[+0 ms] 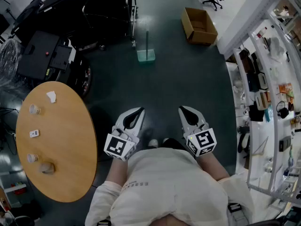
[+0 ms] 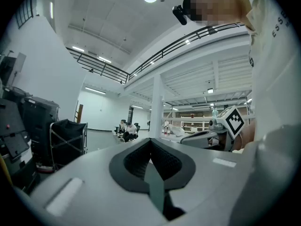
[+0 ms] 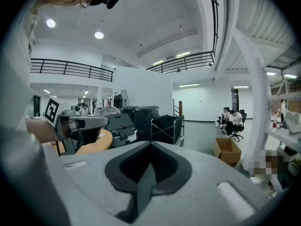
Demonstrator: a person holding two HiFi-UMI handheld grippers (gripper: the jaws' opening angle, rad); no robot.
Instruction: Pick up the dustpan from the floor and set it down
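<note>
The floor (image 1: 178,79) is dark grey-green. The dustpan (image 1: 146,55) standing on it is a pale, see-through green with a dark handle. The round table (image 1: 66,140) is warm orange-brown wood. The cardboard box (image 1: 199,26) is plain brown. The left gripper (image 1: 139,109) and the right gripper (image 1: 181,108) are white with black inner linings, and each carries a cube patterned in black and white squares. The person's shirt (image 1: 164,187) is cream. The shelf frame (image 1: 249,13) is white.

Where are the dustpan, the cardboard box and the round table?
dustpan (image 1: 146,56): head view, its pan on the floor.
cardboard box (image 1: 198,23): head view, its open inside.
round table (image 1: 63,145): head view, bare top.
</note>
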